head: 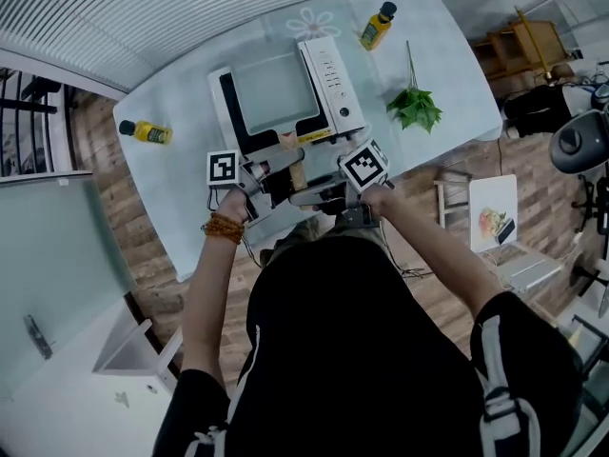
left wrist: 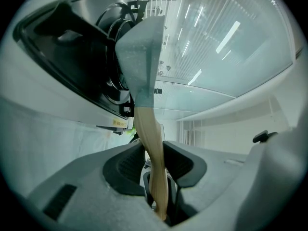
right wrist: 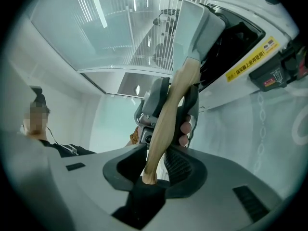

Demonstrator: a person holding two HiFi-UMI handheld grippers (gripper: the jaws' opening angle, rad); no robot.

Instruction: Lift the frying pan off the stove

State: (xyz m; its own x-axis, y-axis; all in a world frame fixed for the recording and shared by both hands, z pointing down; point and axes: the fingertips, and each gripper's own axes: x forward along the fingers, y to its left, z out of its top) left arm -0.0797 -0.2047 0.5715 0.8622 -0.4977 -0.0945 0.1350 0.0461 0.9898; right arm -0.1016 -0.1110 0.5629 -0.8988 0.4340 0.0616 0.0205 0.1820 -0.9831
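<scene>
A square grey-green frying pan (head: 276, 91) sits on the white stove (head: 330, 76), its wooden handle (head: 297, 172) pointing toward me. My left gripper (head: 275, 181) and right gripper (head: 319, 191) face each other across that handle. In the left gripper view the handle (left wrist: 153, 150) runs down between the jaws of the left gripper (left wrist: 156, 177), pinched by both pads, with the pan (left wrist: 139, 57) above. In the right gripper view the handle (right wrist: 168, 114) stands between the jaws of the right gripper (right wrist: 155, 166), both pads against it; the left gripper (right wrist: 153, 105) shows behind.
The stove stands on a pale glass table (head: 186, 212). A yellow bottle (head: 147, 132) lies at its left, another yellow bottle (head: 377, 27) stands at the far side, and a green leafy sprig (head: 415, 109) lies at the right. A white stool (head: 495, 219) stands beside the table.
</scene>
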